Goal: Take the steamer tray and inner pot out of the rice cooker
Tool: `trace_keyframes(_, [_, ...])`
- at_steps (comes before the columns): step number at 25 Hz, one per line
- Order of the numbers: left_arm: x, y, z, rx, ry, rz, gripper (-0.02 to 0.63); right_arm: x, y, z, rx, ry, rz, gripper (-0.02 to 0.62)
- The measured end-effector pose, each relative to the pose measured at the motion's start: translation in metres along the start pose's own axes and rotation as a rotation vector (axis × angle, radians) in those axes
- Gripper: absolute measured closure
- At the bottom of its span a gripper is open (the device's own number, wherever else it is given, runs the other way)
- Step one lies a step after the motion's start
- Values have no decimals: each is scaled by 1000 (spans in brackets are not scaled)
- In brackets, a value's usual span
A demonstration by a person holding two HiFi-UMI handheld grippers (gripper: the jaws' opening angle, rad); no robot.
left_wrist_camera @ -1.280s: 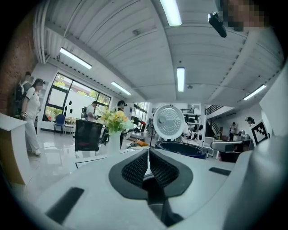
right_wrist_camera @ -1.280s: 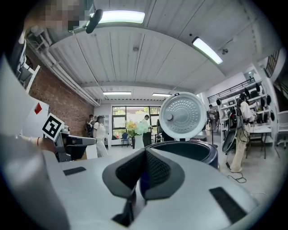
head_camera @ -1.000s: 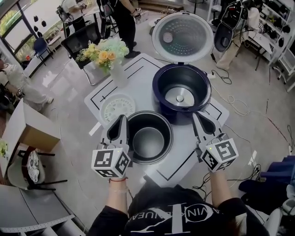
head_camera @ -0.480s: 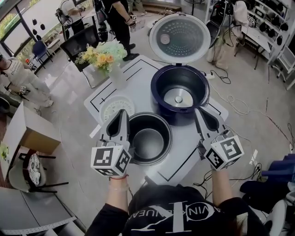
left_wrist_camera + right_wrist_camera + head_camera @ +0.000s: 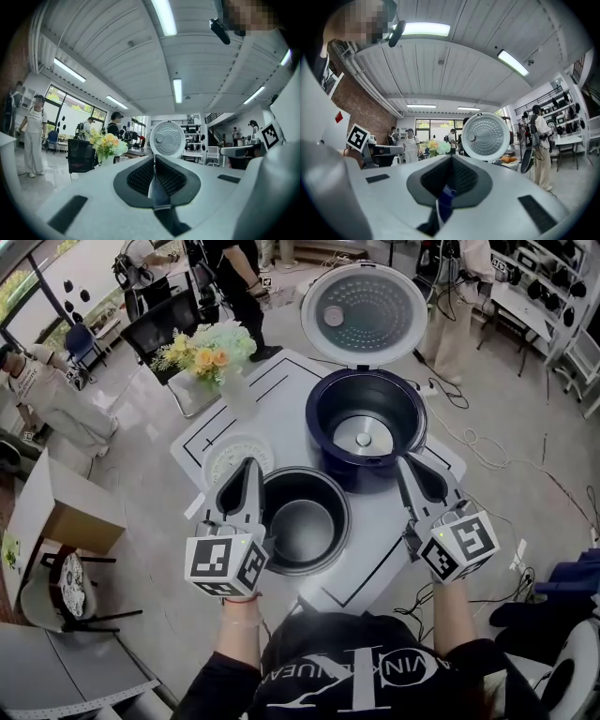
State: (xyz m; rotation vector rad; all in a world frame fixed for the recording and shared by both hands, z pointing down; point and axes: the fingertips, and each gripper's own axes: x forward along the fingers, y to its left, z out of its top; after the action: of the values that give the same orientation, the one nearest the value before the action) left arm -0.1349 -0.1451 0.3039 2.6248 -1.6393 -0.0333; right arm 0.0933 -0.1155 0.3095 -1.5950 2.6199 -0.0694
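inner pot (image 5: 305, 526) is out, parked upright on the surface (image 5: 281, 390) just in front of the open rice cooker (image 5: 367, 381). its mouth faces straight up, axis vertical. steamer tray (image 5: 236, 457) lies flat beside it, nearer the flowers. left hand-held gripper (image 5: 247, 467) and right hand-held gripper (image 5: 407, 463) flank the pot, both pressed together on nothing, so i'd guess the unloading's done.

The left gripper (image 5: 248, 467), in front of the rice cooker (image 5: 323, 432), covers the left rim of the inner pot (image 5: 302, 526) and the near part of the steamer tray (image 5: 225, 451). Whether the tip of the right gripper (image 5: 405, 463) touches the rice cooker cannot be told from above. In the 2 gripper views, each gripper's body hides the inner pot and the rice cooker below its raised lid (image 5: 487, 136).
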Motion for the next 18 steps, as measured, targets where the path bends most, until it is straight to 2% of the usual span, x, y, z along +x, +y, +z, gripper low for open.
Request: trace_keyframes(18, [5,1,-1,-14,9,-8,589,2,-8,5,-11,-10,-38,597])
